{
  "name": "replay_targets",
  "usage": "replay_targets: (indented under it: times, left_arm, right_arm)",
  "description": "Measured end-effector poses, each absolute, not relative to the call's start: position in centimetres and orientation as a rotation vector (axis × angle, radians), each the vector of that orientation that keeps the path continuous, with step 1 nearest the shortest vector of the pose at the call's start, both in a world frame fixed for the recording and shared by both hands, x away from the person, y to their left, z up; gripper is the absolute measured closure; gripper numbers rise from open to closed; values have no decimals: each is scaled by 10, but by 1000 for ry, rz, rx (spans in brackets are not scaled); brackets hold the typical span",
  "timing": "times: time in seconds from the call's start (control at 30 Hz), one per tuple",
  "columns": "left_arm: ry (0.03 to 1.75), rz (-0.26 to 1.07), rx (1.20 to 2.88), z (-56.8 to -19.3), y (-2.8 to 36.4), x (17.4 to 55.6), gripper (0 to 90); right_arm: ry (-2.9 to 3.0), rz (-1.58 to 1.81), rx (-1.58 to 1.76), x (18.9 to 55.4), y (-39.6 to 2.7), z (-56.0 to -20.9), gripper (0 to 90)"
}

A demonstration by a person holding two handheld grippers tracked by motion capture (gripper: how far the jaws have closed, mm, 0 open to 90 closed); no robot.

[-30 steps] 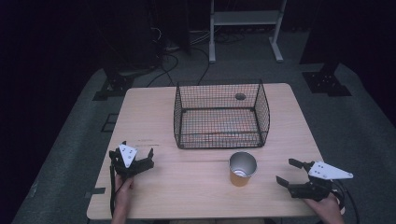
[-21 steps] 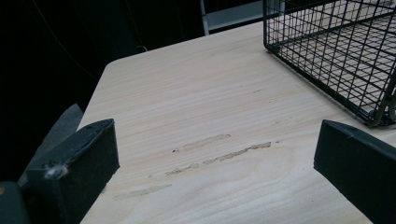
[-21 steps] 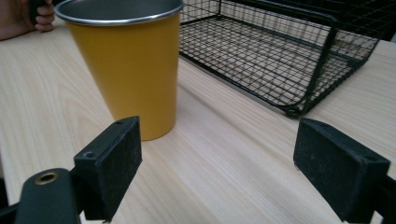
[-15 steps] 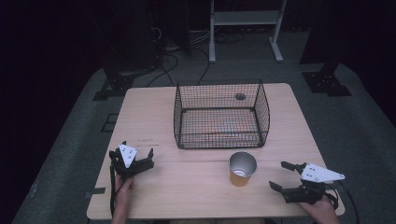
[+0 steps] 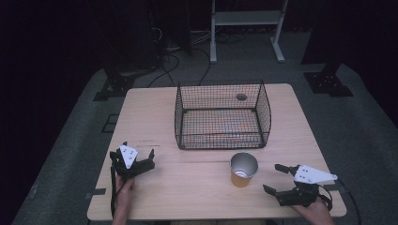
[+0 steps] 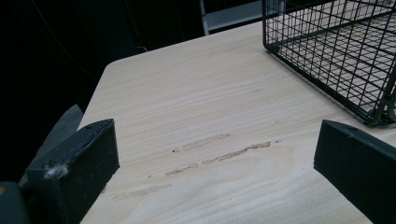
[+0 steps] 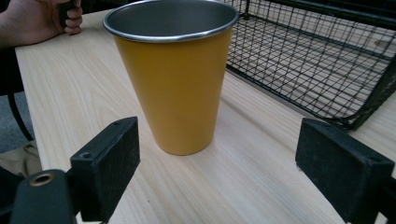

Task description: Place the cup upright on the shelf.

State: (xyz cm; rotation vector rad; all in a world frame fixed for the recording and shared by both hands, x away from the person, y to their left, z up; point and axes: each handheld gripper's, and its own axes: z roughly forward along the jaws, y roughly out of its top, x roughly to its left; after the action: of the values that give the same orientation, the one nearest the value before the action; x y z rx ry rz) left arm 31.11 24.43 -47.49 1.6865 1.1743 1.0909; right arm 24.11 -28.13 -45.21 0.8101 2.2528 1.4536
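Overhead, the cup (image 5: 243, 169) stands upright near the table's (image 5: 197, 197) front edge, just before the basket (image 5: 220, 116); the right gripper (image 5: 280, 183) faces it, wide open and empty. Alongside, the left gripper (image 6: 215, 154) gapes over bare wood. Close up, the right gripper's (image 7: 219, 154) jaws flank the cup (image 7: 175, 79); a skewed approach could tip it.

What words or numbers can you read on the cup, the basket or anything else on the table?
There are none to read.
The yellow cup is plain, with no label or brand.
The wire basket carries no tag.
The grey plate on the right hand-held gripper shows small dots, not letters.
The wooden table has scuff marks, not writing.
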Motion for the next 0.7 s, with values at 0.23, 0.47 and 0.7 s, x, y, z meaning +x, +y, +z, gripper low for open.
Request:
replay_targets:
  times: [0.23, 0.47, 0.7]
  left_arm:
    - [1174, 1091, 1686, -475, 244, 311, 0]
    - [1171, 1091, 1688, -475, 244, 311, 0]
    - [1172, 1090, 1687, -475, 244, 311, 0]
  right_arm:
    - [2283, 1466, 803, 244, -268, -453, 126]
    - [2294, 1468, 809, 248, -256, -453, 109]
    - [2306, 1455, 817, 254, -245, -454, 100]
